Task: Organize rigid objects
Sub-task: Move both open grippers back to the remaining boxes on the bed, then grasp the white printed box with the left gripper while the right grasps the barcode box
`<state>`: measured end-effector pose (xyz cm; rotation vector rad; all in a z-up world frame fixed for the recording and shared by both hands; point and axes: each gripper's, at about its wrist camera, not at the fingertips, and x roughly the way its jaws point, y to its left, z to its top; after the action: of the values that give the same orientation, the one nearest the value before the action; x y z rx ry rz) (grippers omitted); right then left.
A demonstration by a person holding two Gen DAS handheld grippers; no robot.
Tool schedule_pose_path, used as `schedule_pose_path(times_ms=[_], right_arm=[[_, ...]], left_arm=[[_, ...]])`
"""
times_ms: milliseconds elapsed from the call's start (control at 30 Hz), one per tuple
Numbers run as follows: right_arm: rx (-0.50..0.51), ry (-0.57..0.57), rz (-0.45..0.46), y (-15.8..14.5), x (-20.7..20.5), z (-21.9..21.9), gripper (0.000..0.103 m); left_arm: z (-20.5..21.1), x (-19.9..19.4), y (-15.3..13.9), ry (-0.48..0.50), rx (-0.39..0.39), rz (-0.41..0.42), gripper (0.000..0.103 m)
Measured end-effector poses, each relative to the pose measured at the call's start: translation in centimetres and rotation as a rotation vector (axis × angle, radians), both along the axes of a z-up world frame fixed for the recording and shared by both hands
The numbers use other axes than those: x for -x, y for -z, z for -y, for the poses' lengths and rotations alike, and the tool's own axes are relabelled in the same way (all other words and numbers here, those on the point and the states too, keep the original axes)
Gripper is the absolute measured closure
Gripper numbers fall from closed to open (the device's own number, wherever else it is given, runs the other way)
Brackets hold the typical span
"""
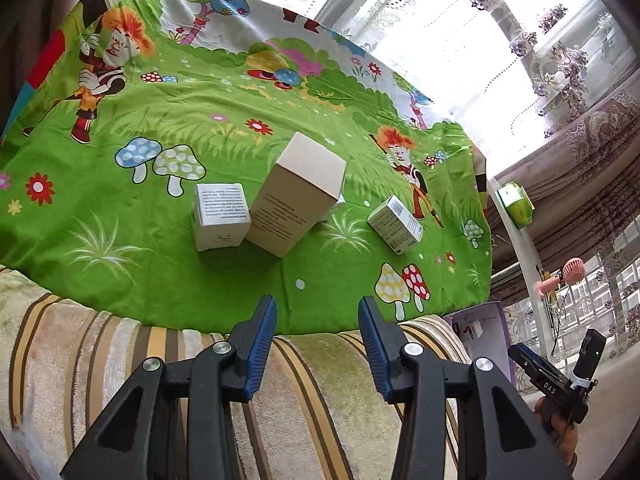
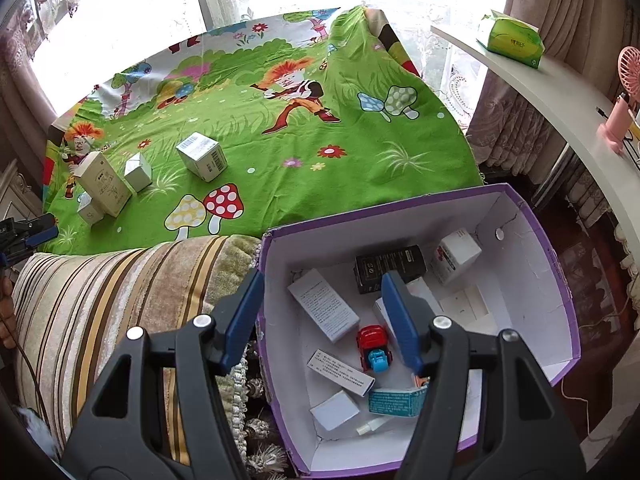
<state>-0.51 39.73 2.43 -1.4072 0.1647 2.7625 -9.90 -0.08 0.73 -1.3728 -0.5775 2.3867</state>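
Observation:
My left gripper is open and empty, hovering over a striped cushion at the near edge of the green cartoon cloth. Beyond it on the cloth stand a tall beige box, a white box touching its left side, and a smaller white box to the right. My right gripper is open above the purple box with nothing between its fingers. In that box lie several small cartons, a black box and a red toy car.
A curved white shelf at the right carries a green tissue pack and a pink fan. Curtains and windows stand behind the cloth. The left gripper shows at the right wrist view's left edge.

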Motion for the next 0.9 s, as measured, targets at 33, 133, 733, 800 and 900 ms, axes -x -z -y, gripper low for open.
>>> schedule_pose_path(times_ms=[33,133,733,800,900], right_arm=[[-0.001,-0.009,0.001,0.0,0.3,0.4,0.038],[-0.007,-0.035,0.005,0.0,1.4,1.4,0.038],[-0.051,-0.207,0.028,1.5,9.8,8.1,0.032],[-0.059,-0.231,0.034,1.9,10.8,8.9,0.032],[-0.075,-0.271,0.034,2.3,12.5,10.1,0.031]], left_arm=[[0.3,0.3,0.2,-0.008,0.01,0.006,0.059],[0.8,1.2,0.9,-0.026,0.051,0.039,0.059],[0.2,7.8,4.1,-0.059,0.268,0.141,0.051],[0.1,8.5,4.3,-0.064,0.287,0.145,0.051],[-0.1,9.5,4.7,-0.067,0.31,0.155,0.051]])
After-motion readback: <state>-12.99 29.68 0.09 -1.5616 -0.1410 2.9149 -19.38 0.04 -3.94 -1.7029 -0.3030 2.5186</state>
